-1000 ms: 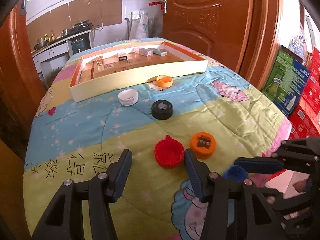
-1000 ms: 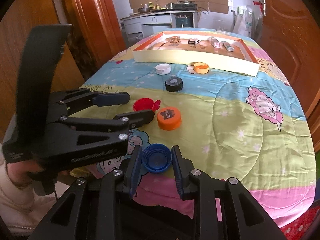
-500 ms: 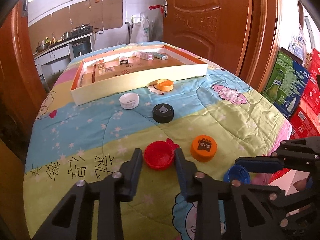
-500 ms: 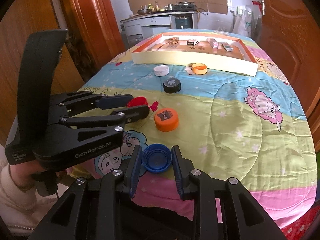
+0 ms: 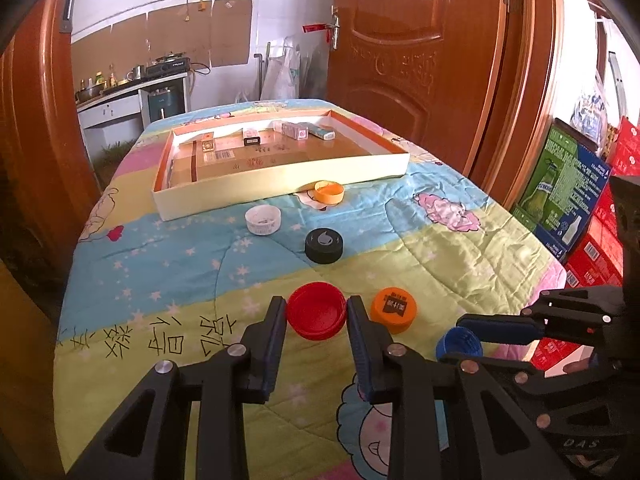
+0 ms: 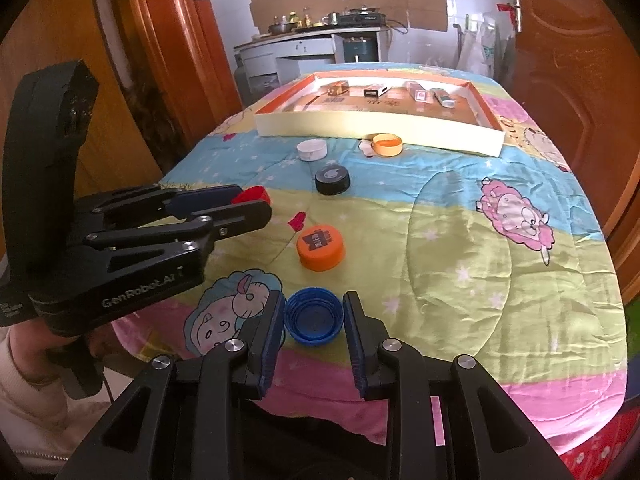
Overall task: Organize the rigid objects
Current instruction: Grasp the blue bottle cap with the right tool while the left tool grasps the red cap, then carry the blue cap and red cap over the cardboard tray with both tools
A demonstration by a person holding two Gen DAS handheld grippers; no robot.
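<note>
Standing by the bed, I see both tools already clamped onto caps, and my worry is mostly about shallow grips. Starting at the left, the left gripper (image 5: 316, 314) has just closed its jaws and now pinches the red cap (image 5: 316, 316) by its rim, open side up, on the yellow-green band of the quilt (image 5: 460, 256). The pads seem to catch only the cap's near half, so a quick lift could squirt it forward, or tip it toward the orange cap (image 5: 394, 310) lying just beside the right-hand finger. The soft quilt gives underneath too, and a fingertip could snag the fabric and drag it.

Further right, the right gripper (image 6: 314, 316) squeezes the blue cap (image 6: 314, 315) near the pink edge of the bed, also open side up. If that one slips, I reckon it rolls off the edge onto the floor. The two tools sit near each other, so lifting both at once risks a knock.

Well beyond, the black cap (image 5: 324, 245), white cap (image 5: 263, 220) and second orange cap (image 5: 329, 192) lie before the shallow box (image 5: 280, 190), its front wall likely to clip a low-carried cap.
</note>
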